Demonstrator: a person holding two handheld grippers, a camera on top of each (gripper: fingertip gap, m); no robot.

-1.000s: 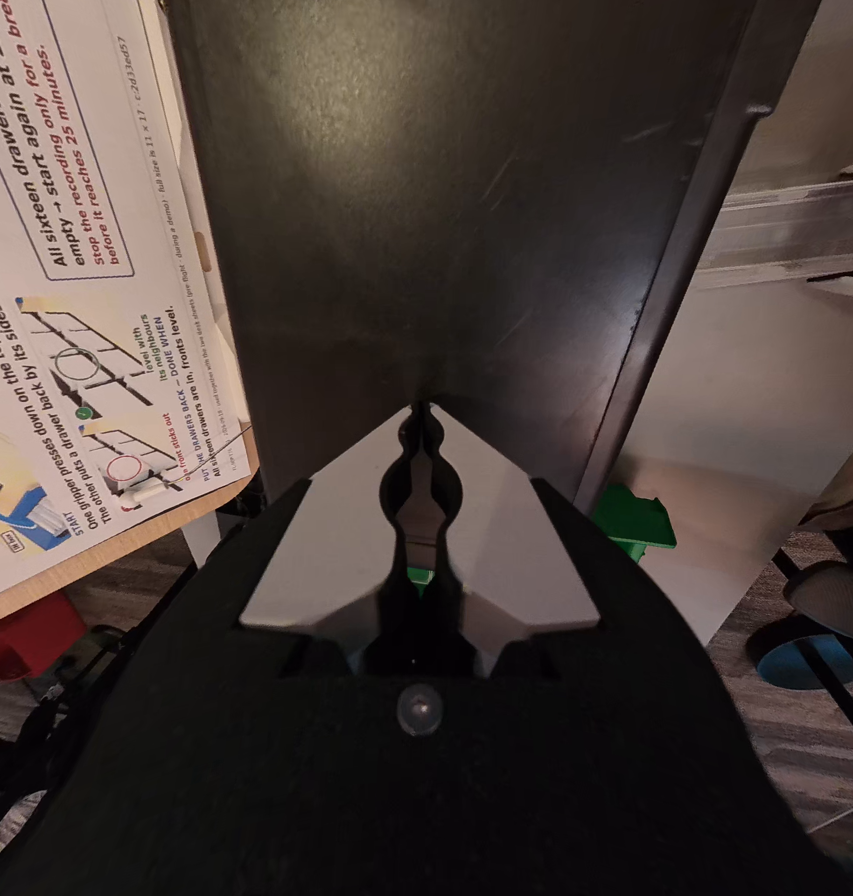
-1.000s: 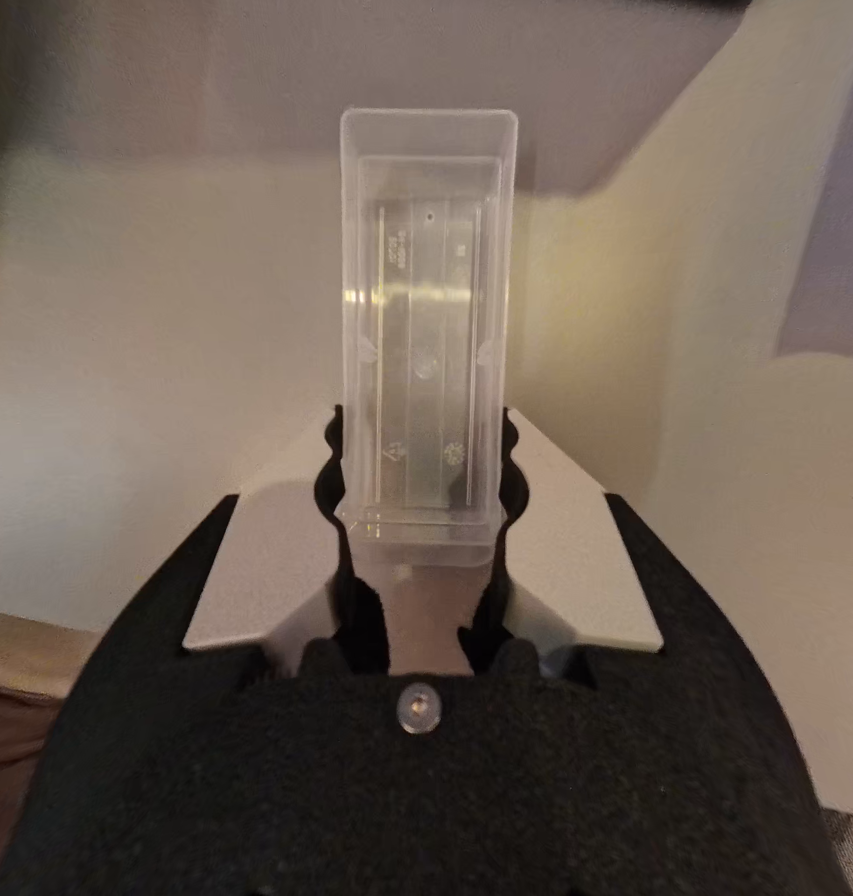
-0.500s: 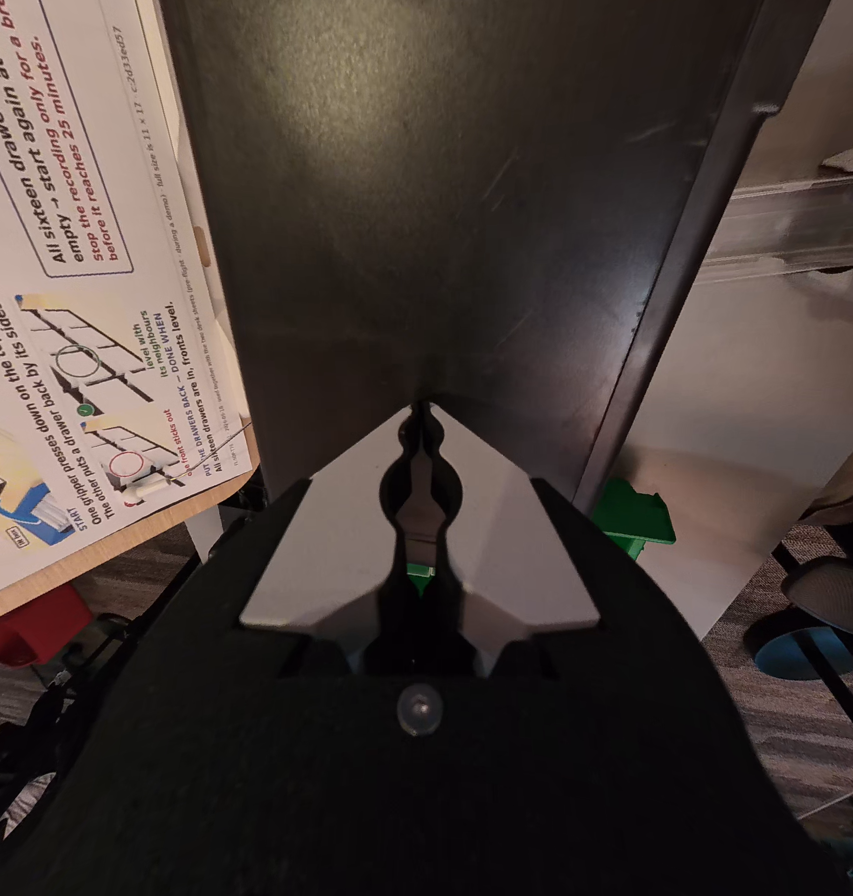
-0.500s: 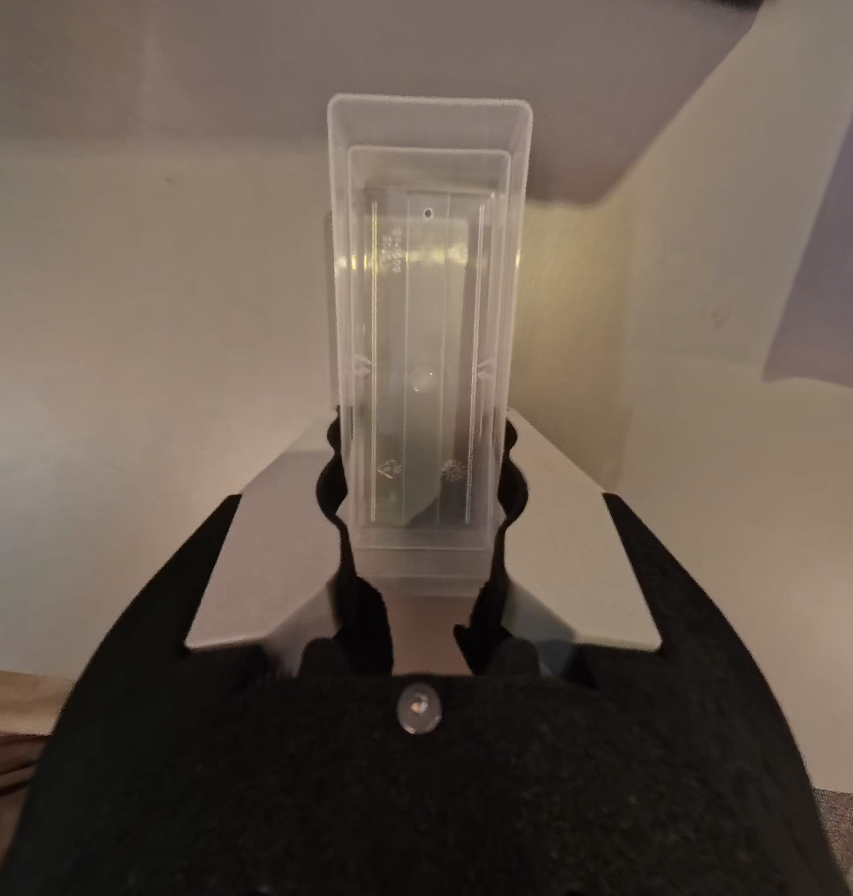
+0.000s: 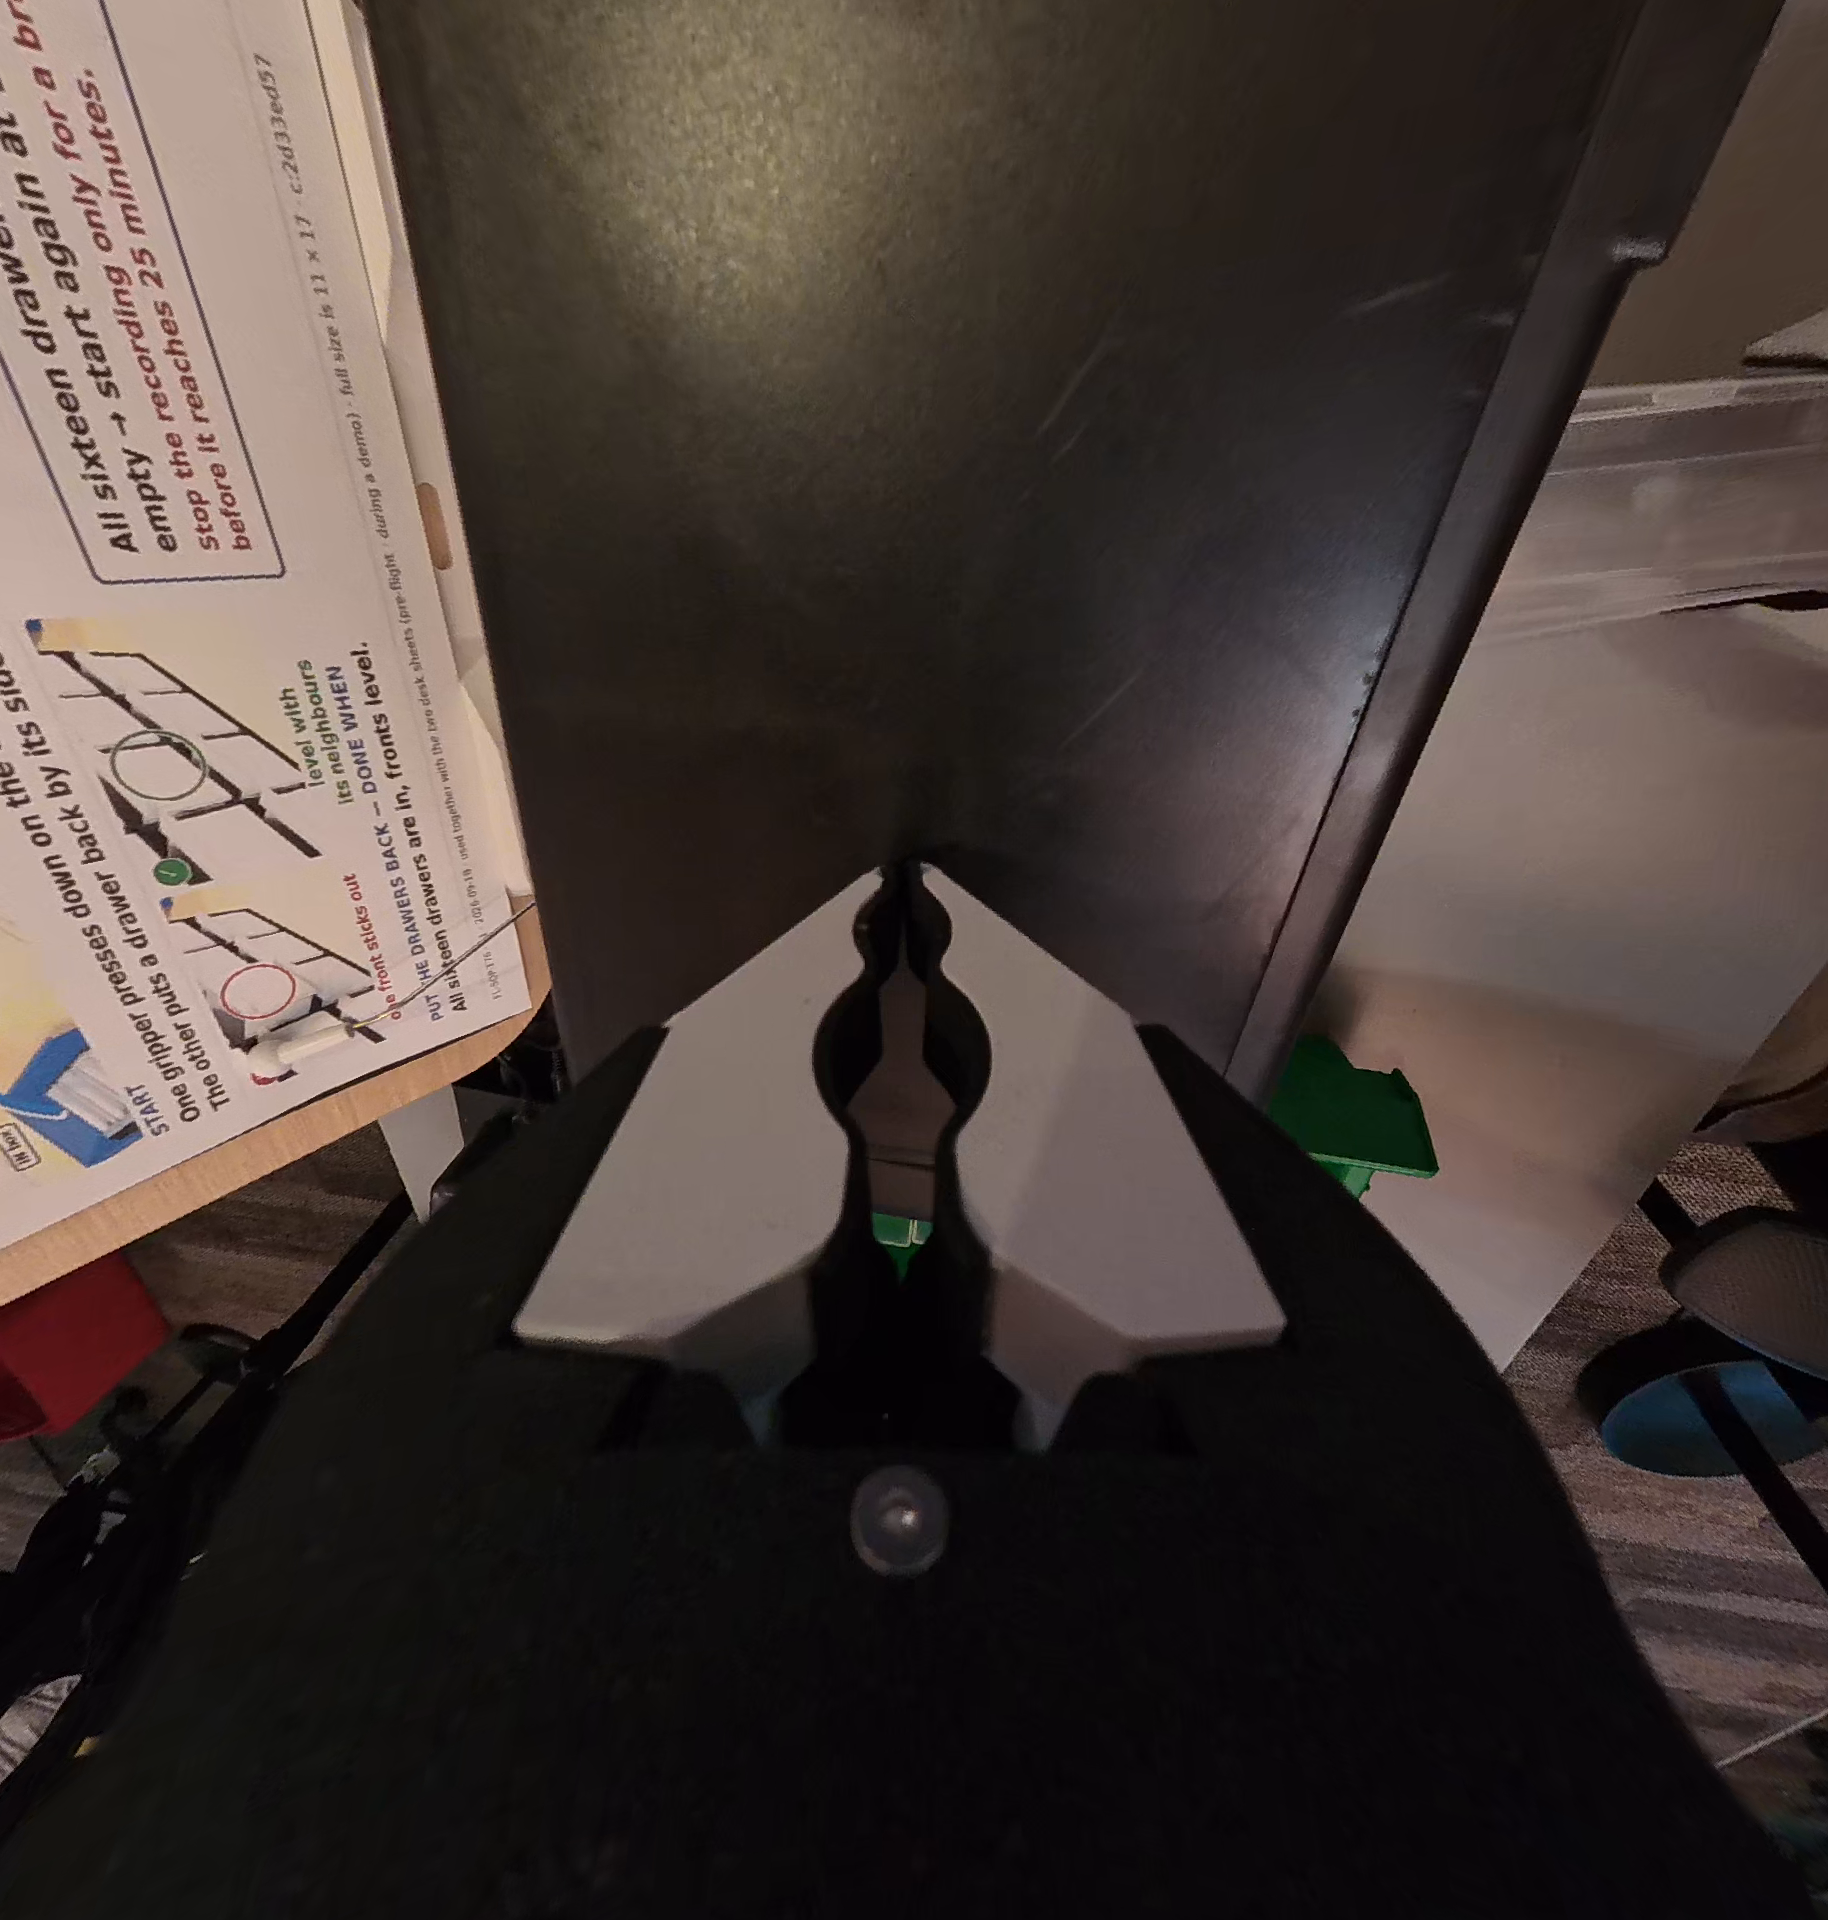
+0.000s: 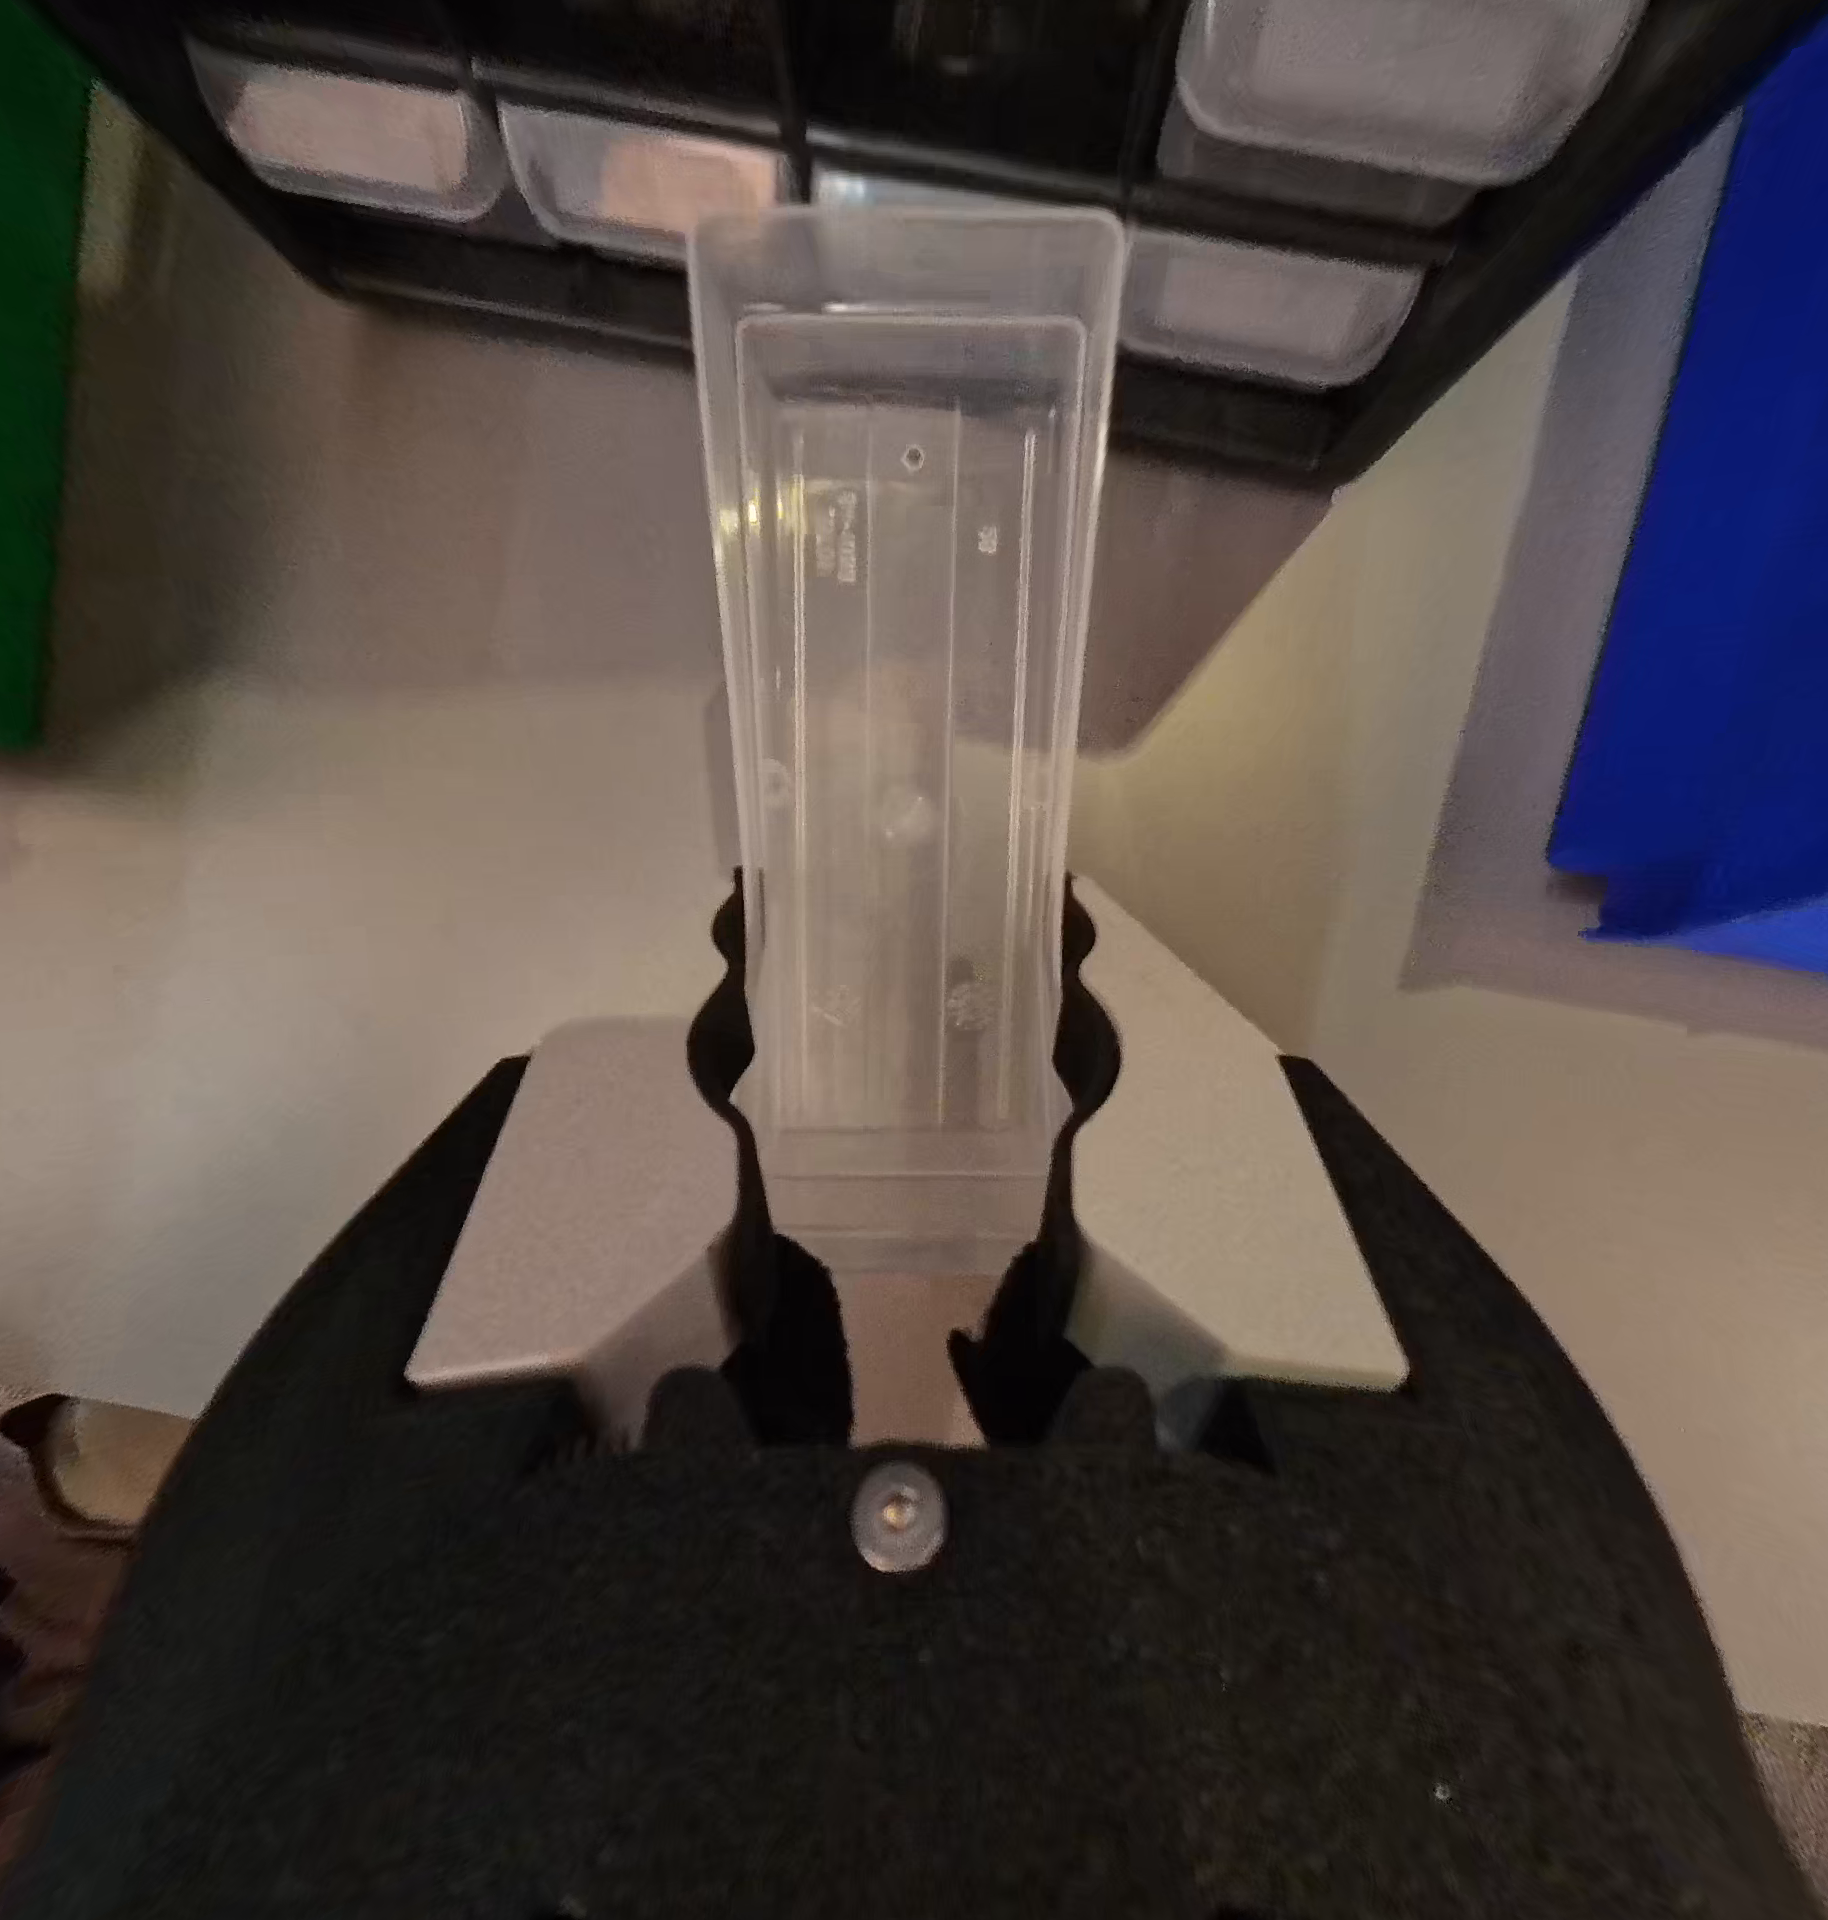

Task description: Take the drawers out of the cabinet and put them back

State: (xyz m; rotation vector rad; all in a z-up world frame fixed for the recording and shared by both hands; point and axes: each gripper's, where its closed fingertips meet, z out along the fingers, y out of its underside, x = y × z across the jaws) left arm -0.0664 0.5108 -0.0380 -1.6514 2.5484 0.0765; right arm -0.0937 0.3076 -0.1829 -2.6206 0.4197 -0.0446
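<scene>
My right gripper (image 6: 905,904) is shut on a clear plastic drawer (image 6: 905,623), gripping its sides, with its long axis pointing away from me. Beyond it the black cabinet (image 6: 1429,343) fills the top of the right wrist view, with several clear drawers (image 6: 359,135) seated in its slots. The held drawer's far end is close to the bottom row, in front of a slot between seated drawers. My left gripper (image 5: 902,883) is shut with its tips pressed against the cabinet's flat black top (image 5: 941,416).
A printed instruction sheet (image 5: 162,623) lies on a wooden desk edge (image 5: 266,1132) to the left. A green piece (image 5: 1346,1122) sits by the cabinet's lower right. A blue panel (image 6: 1741,520) and a green panel (image 6: 6,364) flank the cabinet. Carpet and a chair base (image 5: 1720,1403) lie below.
My right gripper has carried the clear drawer toward the cabinet, whose front with its seated drawers now shows at the top. My left gripper has stayed pressed on the cabinet top.
</scene>
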